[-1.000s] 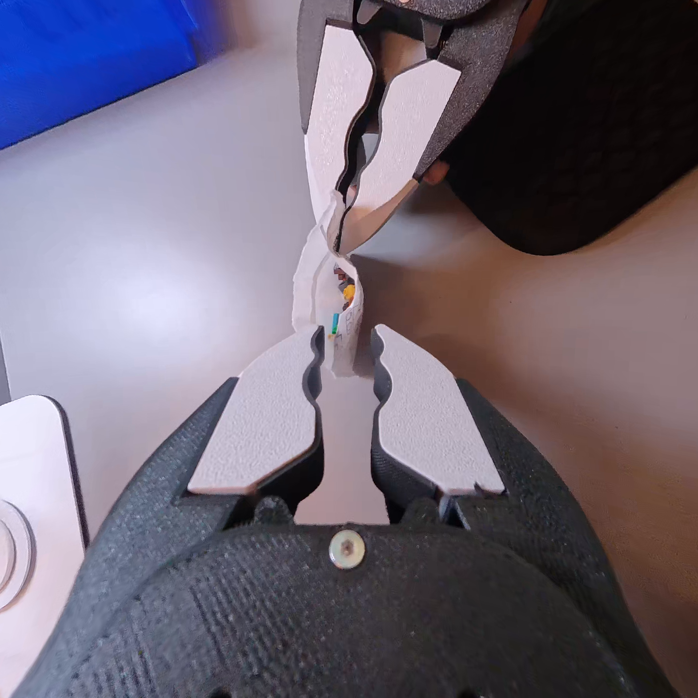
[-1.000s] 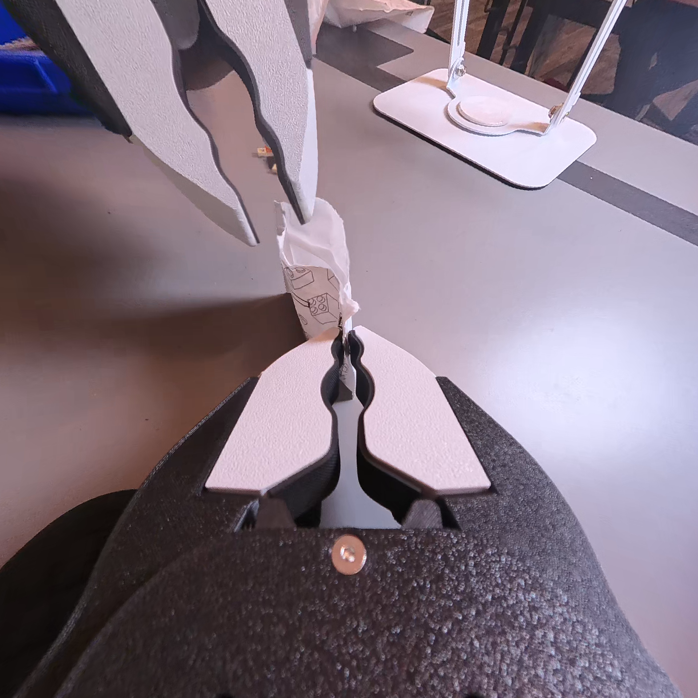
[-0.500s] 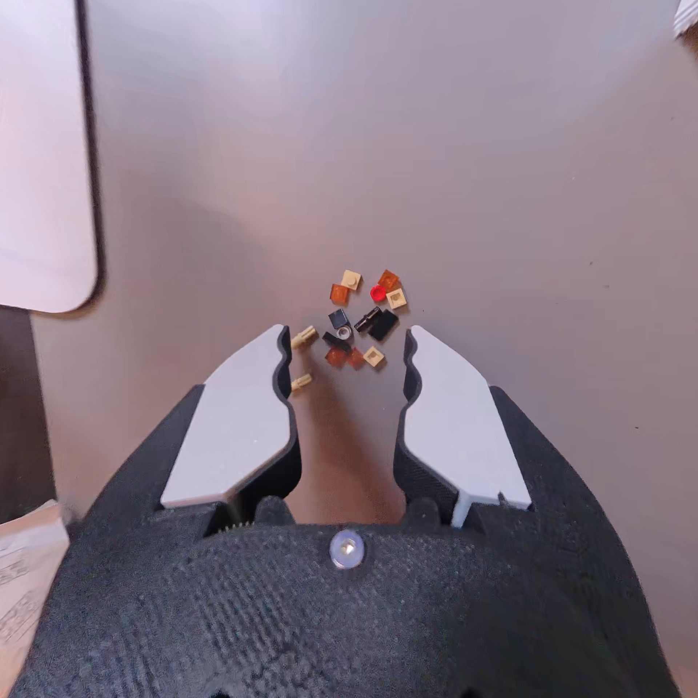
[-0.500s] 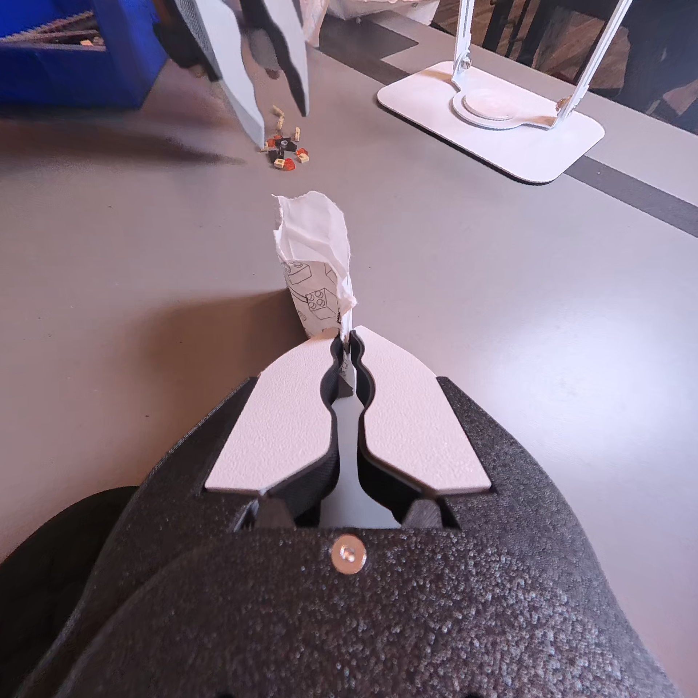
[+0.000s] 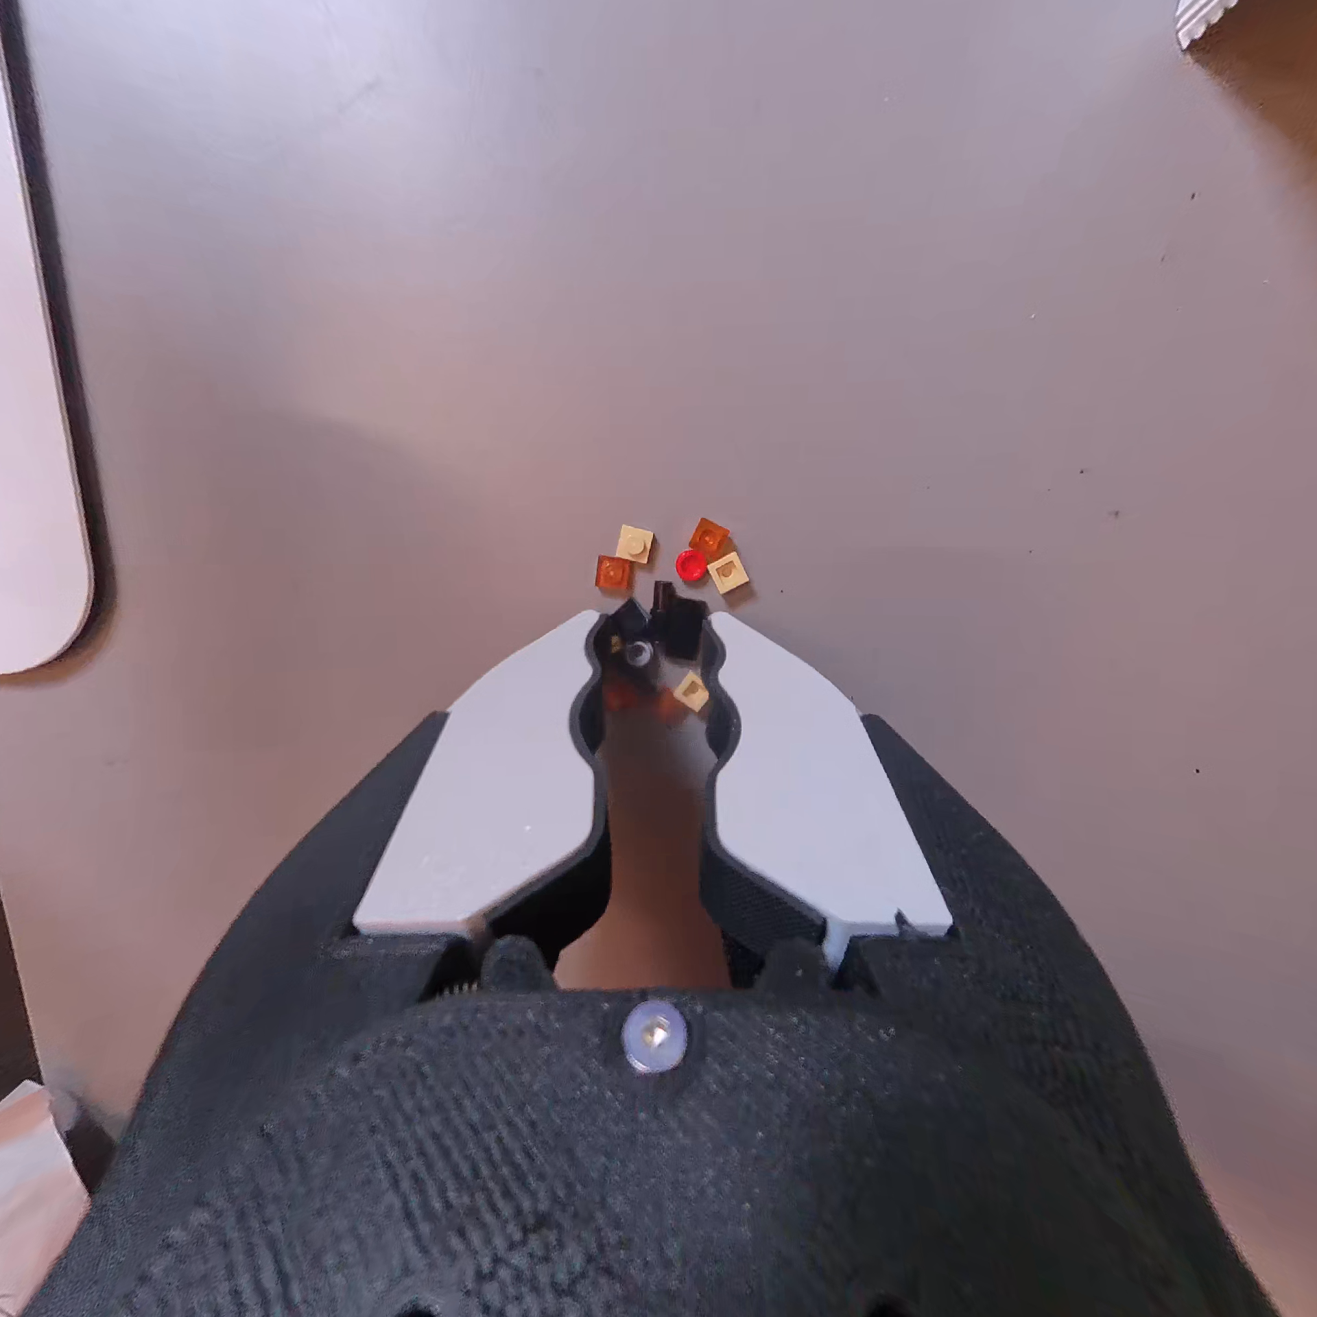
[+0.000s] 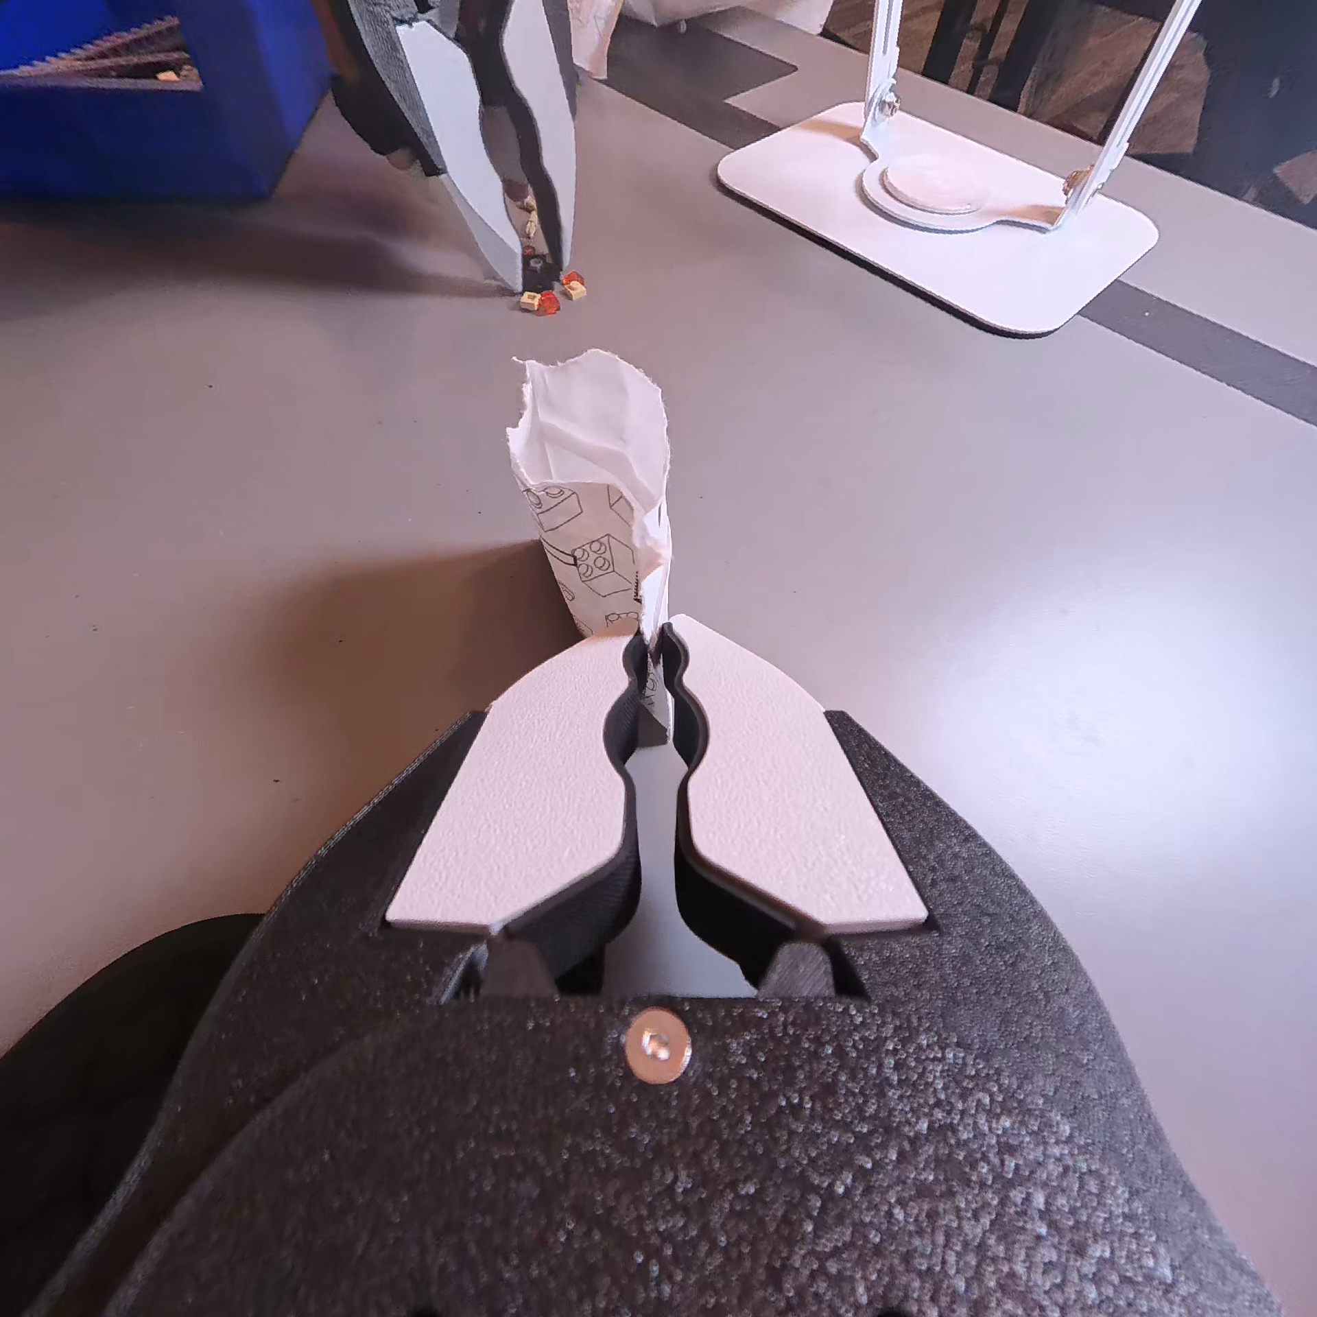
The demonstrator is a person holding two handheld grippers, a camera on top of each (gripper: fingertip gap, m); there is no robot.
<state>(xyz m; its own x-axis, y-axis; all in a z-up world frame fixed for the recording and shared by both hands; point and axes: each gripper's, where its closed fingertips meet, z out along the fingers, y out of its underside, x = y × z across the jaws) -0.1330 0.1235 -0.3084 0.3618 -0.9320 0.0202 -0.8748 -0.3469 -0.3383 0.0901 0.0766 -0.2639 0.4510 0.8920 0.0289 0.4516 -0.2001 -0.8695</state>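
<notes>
Here, small toy brick pieces (image 5: 666,606) lie scattered in a tight cluster on the grey tabletop (image 5: 926,285). The left gripper (image 5: 656,627) is down right over them, fingers partway closed around the black pieces (image 5: 677,627). Those sit between the fingertips, long axis roughly along the fingers, but whether the pads actually press on them I cannot tell. A tan plate (image 5: 691,690) and blurred orange bits lie deeper in the gap. Just past the tips: tan square (image 5: 634,544), orange square (image 5: 614,572), red round stud (image 5: 690,566), another orange (image 5: 710,534), another tan (image 5: 727,571).

The right gripper (image 6: 657,634) is well apart from the cluster, which lies straight ahead of it, so the left is much nearer. It's closed tight on a torn white paper bag (image 6: 591,484) with brick drawings, pinched at the bottom edge, ragged open end pointing away, toward the pieces.

Further out: white lamp base (image 6: 941,221) to the right, blue bin (image 6: 142,121) far left.
</notes>
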